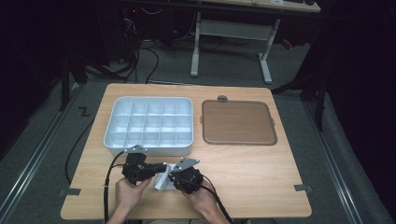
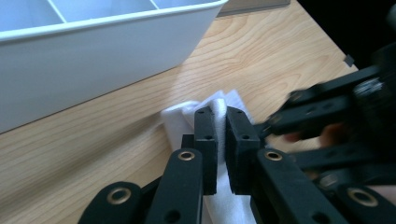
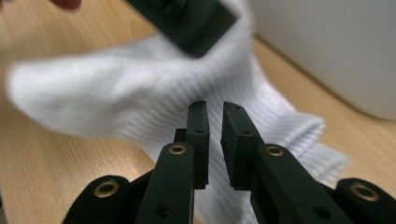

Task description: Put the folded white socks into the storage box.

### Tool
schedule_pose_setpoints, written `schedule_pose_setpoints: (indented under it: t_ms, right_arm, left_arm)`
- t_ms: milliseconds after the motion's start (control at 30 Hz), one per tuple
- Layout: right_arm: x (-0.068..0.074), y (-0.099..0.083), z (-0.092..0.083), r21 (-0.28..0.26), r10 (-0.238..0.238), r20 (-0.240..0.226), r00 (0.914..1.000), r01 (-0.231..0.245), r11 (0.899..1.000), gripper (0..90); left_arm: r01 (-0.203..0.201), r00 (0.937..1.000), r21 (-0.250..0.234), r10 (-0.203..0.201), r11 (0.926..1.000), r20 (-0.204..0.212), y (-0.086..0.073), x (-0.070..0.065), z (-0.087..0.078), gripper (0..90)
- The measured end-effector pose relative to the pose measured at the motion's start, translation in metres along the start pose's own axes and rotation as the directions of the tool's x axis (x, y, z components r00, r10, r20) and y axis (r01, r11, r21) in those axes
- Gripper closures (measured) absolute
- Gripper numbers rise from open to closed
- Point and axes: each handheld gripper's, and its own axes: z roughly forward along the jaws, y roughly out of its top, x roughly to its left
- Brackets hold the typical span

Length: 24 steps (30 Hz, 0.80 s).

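Note:
A white sock (image 1: 162,181) lies crumpled on the wooden table near its front edge, between my two grippers. My left gripper (image 1: 160,168) comes in from the left. In the left gripper view its jaws (image 2: 221,112) are shut on a fold of the sock (image 2: 180,122). My right gripper (image 1: 172,176) faces it from the right. In the right gripper view its jaws (image 3: 214,106) stand a narrow gap apart just over the ribbed sock (image 3: 116,102), and no fabric is pinched between them. The left gripper's black tip (image 3: 187,18) sits on the sock's far side.
A white compartment tray (image 1: 152,148) stands just behind the grippers, its wall close by (image 2: 93,60). A brown flat tray (image 1: 238,122) lies to its right. Bare tabletop stretches to the right of my hands. Table legs and cables are on the floor beyond.

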Motion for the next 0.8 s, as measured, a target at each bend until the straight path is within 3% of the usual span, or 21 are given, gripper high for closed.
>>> schedule_pose_setpoints:
  t_ms: [200, 333, 433, 667, 800]
  right_arm:
    - [-0.015, -0.003, -0.029, -0.069, 0.054, 0.079, 0.9954, -0.049, 0.996, 77.9]
    - [-0.026, -0.012, -0.036, -0.072, 0.090, 0.112, 0.9896, -0.082, 0.994, 75.6]
    - [-0.033, -0.019, -0.038, -0.071, 0.131, 0.125, 0.9836, -0.123, 0.990, 74.7]
    - [-0.039, -0.028, -0.026, -0.039, 0.166, 0.116, 0.9792, -0.163, 0.986, 73.4]
    - [-0.041, -0.029, -0.019, -0.010, 0.155, 0.110, 0.9818, -0.155, 0.988, 73.6]
  left_arm:
    - [0.004, 0.9999, -0.004, -0.004, 1.0000, -0.010, 0.001, -0.001, 0.000, 84.6]
    - [0.007, 0.9998, -0.007, -0.007, 1.0000, -0.016, 0.002, -0.001, 0.000, 84.6]
    - [0.013, 0.9998, -0.008, -0.014, 0.9999, -0.017, 0.002, -0.002, 0.000, 84.6]
    - [0.025, 0.9996, 0.004, -0.025, 0.9997, -0.012, 0.001, -0.005, 0.004, 84.6]
    - [0.027, 0.9996, 0.004, -0.027, 0.9996, -0.011, 0.002, -0.006, 0.004, 84.6]
